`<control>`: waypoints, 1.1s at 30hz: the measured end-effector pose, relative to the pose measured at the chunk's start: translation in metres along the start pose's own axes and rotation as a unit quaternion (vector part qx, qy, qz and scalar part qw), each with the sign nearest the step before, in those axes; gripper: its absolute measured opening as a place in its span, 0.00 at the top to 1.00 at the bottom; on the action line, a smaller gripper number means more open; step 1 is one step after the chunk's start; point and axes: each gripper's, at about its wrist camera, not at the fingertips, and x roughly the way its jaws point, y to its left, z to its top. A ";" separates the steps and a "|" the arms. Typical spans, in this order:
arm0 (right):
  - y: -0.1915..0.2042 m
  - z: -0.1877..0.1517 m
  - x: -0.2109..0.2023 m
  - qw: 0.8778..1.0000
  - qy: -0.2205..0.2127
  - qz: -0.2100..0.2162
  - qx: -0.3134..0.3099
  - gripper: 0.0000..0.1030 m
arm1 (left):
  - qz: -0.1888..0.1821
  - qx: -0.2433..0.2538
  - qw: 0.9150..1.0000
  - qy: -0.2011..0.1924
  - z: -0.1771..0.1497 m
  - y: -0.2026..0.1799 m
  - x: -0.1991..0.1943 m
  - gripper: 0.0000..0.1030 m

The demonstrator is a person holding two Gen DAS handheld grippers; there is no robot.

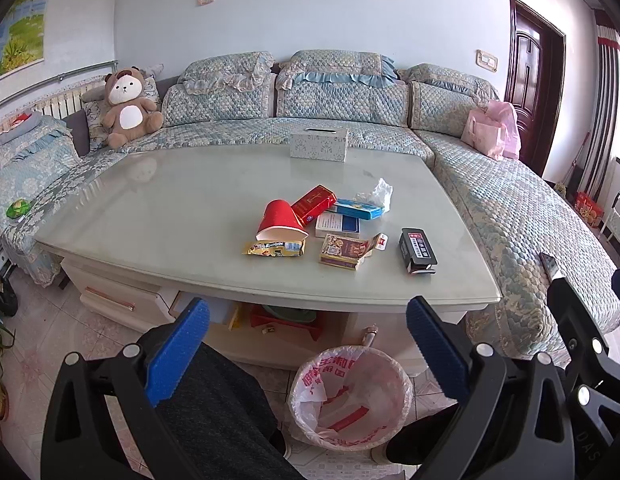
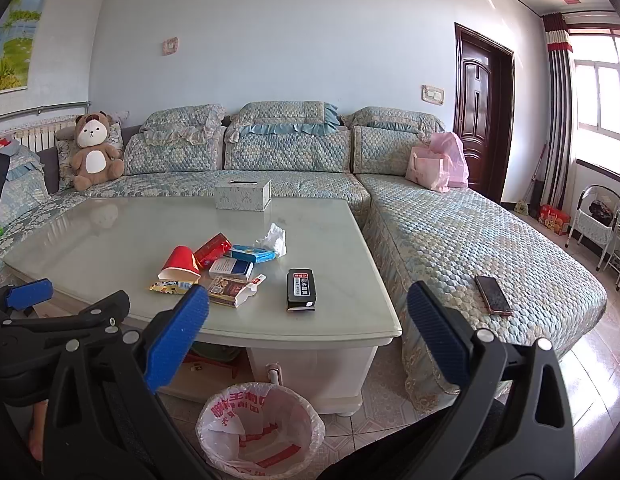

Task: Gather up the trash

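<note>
A cluster of litter lies on the desk [image 1: 150, 216]: a red paper cup [image 1: 280, 221] tipped on its side, a yellow snack wrapper [image 1: 274, 248] just before it, red [image 1: 313, 204], blue [image 1: 353, 209] and white-and-blue [image 1: 337, 225] cartons, a torn brown carton [image 1: 343, 251], crumpled white tissue [image 1: 379, 192]. A black box [image 1: 417, 250] lies apart. A lined bin [image 1: 349, 392] stands on the floor.

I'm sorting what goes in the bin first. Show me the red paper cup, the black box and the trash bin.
red paper cup [image 1: 278, 216], left wrist view, on its red side wall.
black box [image 2: 300, 286], right wrist view, on its top face.
trash bin [image 1: 310, 372], left wrist view, on the bag-lined rim.
</note>
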 end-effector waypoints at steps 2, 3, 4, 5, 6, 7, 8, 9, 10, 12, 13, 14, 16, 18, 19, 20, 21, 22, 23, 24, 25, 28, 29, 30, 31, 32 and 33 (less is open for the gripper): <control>0.000 0.000 0.000 1.000 -0.001 0.000 0.000 0.06 | 0.000 0.000 1.000 0.000 0.000 0.001 -0.001 0.06; 0.000 0.000 0.000 1.000 -0.001 0.000 0.000 0.06 | 0.000 0.000 1.000 0.000 0.000 0.001 0.000 0.06; 0.000 0.000 0.000 1.000 0.000 0.000 0.000 0.06 | 0.000 0.000 1.000 0.000 0.000 0.001 0.000 0.06; 0.000 0.000 0.000 1.000 0.000 0.000 0.000 0.06 | 0.000 0.000 1.000 0.000 -0.001 0.000 0.000 0.06; 0.000 0.000 0.000 1.000 0.000 0.001 0.001 0.06 | -0.001 0.000 1.000 0.000 0.000 0.001 0.000 0.06; 0.000 0.001 0.000 1.000 0.001 0.003 0.001 0.06 | -0.001 0.000 1.000 0.001 0.000 0.001 0.000 0.06; 0.000 0.001 0.001 1.000 0.003 0.005 0.002 0.06 | -0.002 0.000 1.000 0.001 0.000 0.001 0.000 0.06; -0.001 0.002 0.002 1.000 0.005 0.007 0.002 0.06 | -0.004 -0.001 1.000 0.003 0.001 0.001 0.001 0.06; -0.001 0.003 0.003 1.000 0.007 0.007 0.001 0.06 | -0.009 -0.003 1.000 0.005 0.003 0.002 0.001 0.06; -0.001 0.005 0.005 1.000 0.007 0.005 -0.004 0.06 | -0.022 -0.009 1.000 0.008 0.008 0.008 0.003 0.06; -0.001 0.006 0.006 1.000 0.006 0.003 -0.006 0.06 | -0.029 -0.012 0.999 0.008 0.012 0.011 0.003 0.06; -0.001 0.008 0.008 1.000 0.005 0.003 -0.008 0.06 | -0.037 -0.012 0.999 0.007 0.017 0.015 0.004 0.06; -0.003 0.011 0.013 1.000 0.005 0.010 -0.007 0.06 | -0.045 -0.010 0.999 0.014 0.027 0.021 0.008 0.06; -0.007 0.016 0.019 1.000 0.007 0.017 -0.004 0.06 | -0.040 0.000 0.999 0.024 0.041 0.027 0.013 0.06; -0.009 0.018 0.022 1.000 0.007 0.022 -0.002 0.06 | -0.039 0.006 0.999 0.027 0.048 0.030 0.015 0.06; -0.012 0.021 0.026 1.000 0.007 0.024 -0.001 0.06 | -0.039 0.014 0.999 0.027 0.055 0.033 0.018 0.06; -0.015 0.024 0.030 1.000 0.007 0.028 -0.002 0.06 | -0.040 0.028 0.998 0.027 0.064 0.033 0.021 0.06; -0.018 0.027 0.036 0.999 0.010 0.032 -0.005 0.06 | -0.040 0.048 0.998 0.030 0.073 0.033 0.025 0.06; -0.020 0.030 0.041 0.999 0.013 0.030 -0.008 0.06 | -0.041 0.068 0.996 0.034 0.082 0.034 0.030 0.06; -0.022 0.034 0.046 0.999 0.014 0.028 -0.013 0.06 | -0.042 0.084 0.995 0.040 0.090 0.035 0.035 0.06; -0.024 0.038 0.052 0.999 0.016 0.026 -0.019 0.06 | -0.040 0.092 0.994 0.045 0.098 0.036 0.041 0.06; -0.029 0.049 0.069 0.999 0.027 0.028 -0.031 0.06 | -0.049 0.094 0.991 0.078 0.116 0.041 0.060 0.06; -0.031 0.053 0.075 0.998 0.033 0.033 -0.032 0.06 | -0.054 0.091 0.990 0.089 0.121 0.042 0.067 0.06; -0.032 0.056 0.081 0.998 0.038 0.037 -0.033 0.06 | -0.060 0.091 0.989 0.098 0.125 0.042 0.074 0.06; -0.033 0.060 0.087 0.998 0.043 0.042 -0.036 0.06 | -0.063 0.092 0.988 0.108 0.129 0.041 0.082 0.06; -0.033 0.064 0.093 0.997 0.047 0.045 -0.041 0.06 | -0.064 0.091 0.987 0.118 0.132 0.040 0.089 0.06; -0.033 0.067 0.099 0.997 0.049 0.044 -0.046 0.06 | -0.062 0.090 0.986 0.124 0.134 0.040 0.096 0.06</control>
